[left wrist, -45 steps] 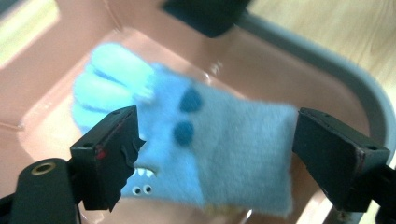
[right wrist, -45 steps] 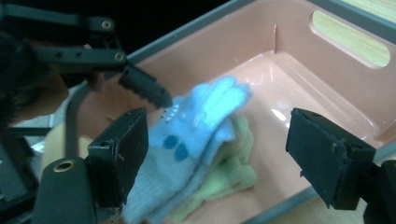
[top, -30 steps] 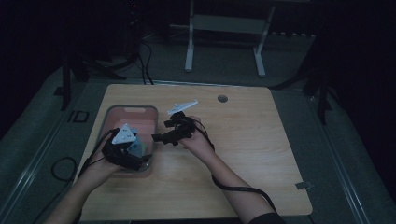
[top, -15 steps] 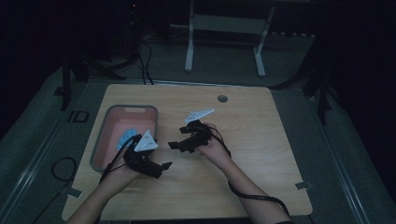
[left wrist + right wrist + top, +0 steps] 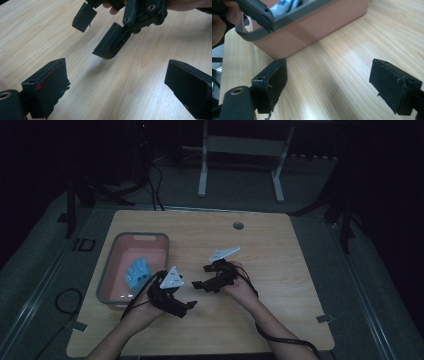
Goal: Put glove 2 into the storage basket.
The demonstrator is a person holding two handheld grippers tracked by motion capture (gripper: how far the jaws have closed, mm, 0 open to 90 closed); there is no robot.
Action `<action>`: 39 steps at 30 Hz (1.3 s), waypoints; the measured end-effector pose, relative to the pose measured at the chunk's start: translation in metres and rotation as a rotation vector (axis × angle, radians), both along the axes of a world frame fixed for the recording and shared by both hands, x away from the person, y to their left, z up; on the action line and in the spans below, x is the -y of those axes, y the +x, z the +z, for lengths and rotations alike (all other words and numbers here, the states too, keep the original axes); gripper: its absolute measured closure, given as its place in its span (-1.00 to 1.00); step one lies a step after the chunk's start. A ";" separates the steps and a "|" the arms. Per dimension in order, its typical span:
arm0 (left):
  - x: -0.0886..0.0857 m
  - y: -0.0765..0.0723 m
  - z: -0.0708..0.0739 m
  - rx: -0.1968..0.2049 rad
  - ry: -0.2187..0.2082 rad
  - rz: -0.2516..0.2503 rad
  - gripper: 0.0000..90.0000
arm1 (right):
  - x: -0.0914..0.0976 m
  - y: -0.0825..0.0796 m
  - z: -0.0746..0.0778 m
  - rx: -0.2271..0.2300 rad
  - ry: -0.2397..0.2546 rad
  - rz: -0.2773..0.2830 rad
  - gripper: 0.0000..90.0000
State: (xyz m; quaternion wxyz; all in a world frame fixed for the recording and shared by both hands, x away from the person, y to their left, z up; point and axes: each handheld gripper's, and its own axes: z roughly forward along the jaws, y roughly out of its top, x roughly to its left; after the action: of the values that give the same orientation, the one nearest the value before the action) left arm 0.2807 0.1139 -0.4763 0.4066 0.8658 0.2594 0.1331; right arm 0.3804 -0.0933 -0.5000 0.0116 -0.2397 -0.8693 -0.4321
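— What is the biggest thing here?

— The wooden tabletop (image 5: 280,250), squarish, with a small round hole (image 5: 238,225) near its twelve o'clock edge.

— And on it?

— A pink bin (image 5: 116,262) with a grey rim, over at about nine o'clock from the tabletop's middle. Its long axis runs from six toward twelve o'clock, parallel with the tabletop's left edge. In the right gripper view its pink wall (image 5: 317,30) stands just beyond the spread jaws, with bare wood between.

— Anything inside?

— A pale blue glove (image 5: 136,272), lying on the bin's floor. Its fingers seem to point toward twelve o'clock, so its length follows the bin's, though the dim light blurs it.

— Where are the hands?

— Both over bare wood near six o'clock. The left tongs (image 5: 188,306) sit just beside the bin's lower right corner, pointing toward three o'clock. The right tongs (image 5: 200,277) point toward nine o'clock, facing them closely.

— Are they gripping something?

— No. The left tongs are released, jaws wide apart over plain wood, the right tongs (image 5: 100,35) hanging ahead at twelve o'clock. The right tongs are likewise released, nothing between the jaws.
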 end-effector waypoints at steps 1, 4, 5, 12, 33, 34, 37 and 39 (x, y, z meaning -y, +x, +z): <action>0.002 -0.001 -0.001 -0.002 0.000 -0.004 -0.89 | 0.002 0.000 -0.001 -0.001 -0.001 -0.003 -0.67; 0.007 -0.002 -0.005 -0.009 -0.006 -0.018 -0.89 | 0.010 -0.002 -0.006 -0.004 -0.003 -0.009 -0.67; 0.009 -0.002 -0.007 -0.010 -0.008 -0.026 -0.89 | 0.010 -0.002 -0.006 -0.004 -0.003 -0.009 -0.67; 0.026 -0.005 -0.019 -0.024 -0.003 -0.069 -0.89 | 0.031 -0.007 -0.019 -0.005 -0.008 -0.025 -0.67; 0.061 -0.011 -0.054 -0.068 -0.019 -0.177 -0.89 | 0.067 -0.019 -0.044 0.013 -0.021 -0.066 -0.67; 0.062 -0.011 -0.055 -0.069 -0.018 -0.181 -0.89 | 0.068 -0.019 -0.045 0.016 -0.020 -0.066 -0.68; 0.064 -0.012 -0.059 -0.072 -0.019 -0.195 -0.89 | 0.073 -0.021 -0.047 0.016 -0.018 -0.078 -0.68; 0.065 -0.013 -0.061 -0.065 -0.014 -0.198 -0.89 | 0.077 -0.023 -0.048 0.018 -0.015 -0.082 -0.68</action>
State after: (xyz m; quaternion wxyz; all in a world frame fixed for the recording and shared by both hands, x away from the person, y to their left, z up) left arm 0.2677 0.0487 -0.5371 0.4152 0.8883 0.1864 0.0623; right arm 0.3579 -0.1701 -0.5477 -0.0156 -0.2712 -0.8621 -0.4277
